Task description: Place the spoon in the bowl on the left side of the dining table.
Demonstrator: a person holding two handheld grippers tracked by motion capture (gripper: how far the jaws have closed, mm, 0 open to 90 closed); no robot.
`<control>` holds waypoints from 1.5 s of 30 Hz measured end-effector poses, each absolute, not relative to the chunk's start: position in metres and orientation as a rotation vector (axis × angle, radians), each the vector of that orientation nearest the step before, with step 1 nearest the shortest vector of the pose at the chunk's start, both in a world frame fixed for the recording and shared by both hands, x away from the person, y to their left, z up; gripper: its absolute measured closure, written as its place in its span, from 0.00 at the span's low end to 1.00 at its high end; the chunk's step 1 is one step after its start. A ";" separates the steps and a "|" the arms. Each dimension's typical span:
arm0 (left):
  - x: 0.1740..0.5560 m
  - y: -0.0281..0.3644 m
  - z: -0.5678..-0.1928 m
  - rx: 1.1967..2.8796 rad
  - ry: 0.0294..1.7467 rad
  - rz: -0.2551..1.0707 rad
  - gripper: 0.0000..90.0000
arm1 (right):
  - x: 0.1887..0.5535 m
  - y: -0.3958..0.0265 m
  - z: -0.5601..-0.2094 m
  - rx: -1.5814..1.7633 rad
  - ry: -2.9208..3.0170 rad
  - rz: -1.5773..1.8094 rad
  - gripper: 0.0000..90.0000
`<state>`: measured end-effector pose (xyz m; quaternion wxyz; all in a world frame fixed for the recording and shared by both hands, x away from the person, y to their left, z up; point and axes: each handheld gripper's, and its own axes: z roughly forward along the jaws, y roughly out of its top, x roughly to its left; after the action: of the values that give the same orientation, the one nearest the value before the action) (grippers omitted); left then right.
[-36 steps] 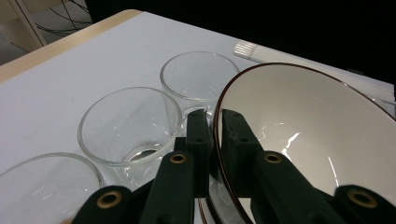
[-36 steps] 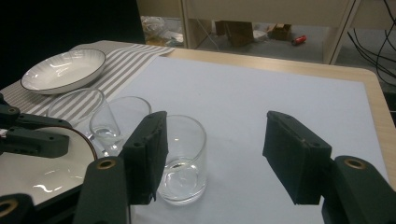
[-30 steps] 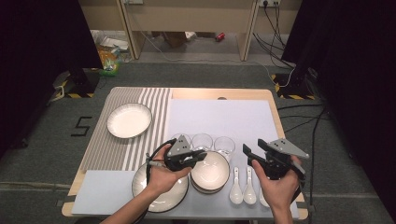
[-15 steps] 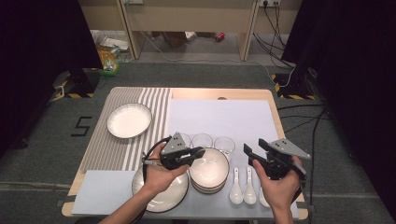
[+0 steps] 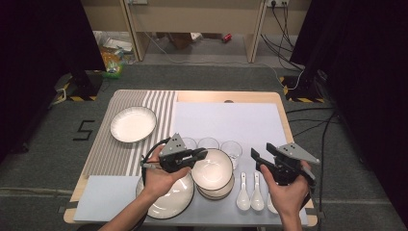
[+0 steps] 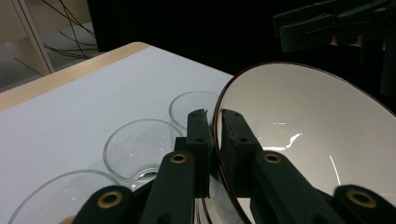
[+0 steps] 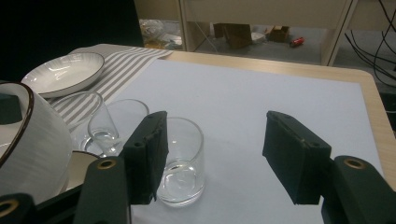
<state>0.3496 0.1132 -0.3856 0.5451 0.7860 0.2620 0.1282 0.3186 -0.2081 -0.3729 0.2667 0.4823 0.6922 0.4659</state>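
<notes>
My left gripper (image 5: 201,155) is shut on the left rim of the top white bowl (image 5: 214,169), which has a dark edge and sits on a stack of bowls (image 5: 217,191) near the front of the table. In the left gripper view the pads (image 6: 200,128) pinch that rim and the bowl (image 6: 308,140) stands tilted up. My right gripper (image 5: 263,153) hovers open to the right of the stack, nothing between its jaws. In the right gripper view, the right gripper (image 7: 217,140) looks over a clear glass (image 7: 184,163) standing beyond its left jaw.
Three glasses (image 5: 208,143) stand in a row behind the bowls. A white plate (image 5: 168,202) lies under my left hand and another plate (image 5: 133,123) on the striped mat (image 5: 108,154). White spoons (image 5: 243,193) lie beside the stack. The pale mat (image 5: 231,118) is bare behind.
My left gripper has shifted slightly to the left while keeping its hold on the bowl's rim. The right gripper has stayed where it was.
</notes>
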 end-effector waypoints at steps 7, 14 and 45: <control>0.351 0.120 -0.382 1.839 0.637 0.311 0.91 | 0.319 -0.208 -0.373 1.306 1.868 1.258 0.45; 0.351 0.127 -0.378 1.828 0.647 0.322 0.91 | 0.319 -0.208 -0.373 1.301 1.868 1.255 0.45; 0.353 0.141 -0.370 1.806 0.673 0.343 0.91 | 0.317 -0.209 -0.373 1.279 1.800 1.300 0.49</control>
<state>0.3534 0.1406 -0.3704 0.5579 0.7657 0.2854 0.1453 0.3170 -0.2091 -0.3727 0.2856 0.4782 0.6734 0.4861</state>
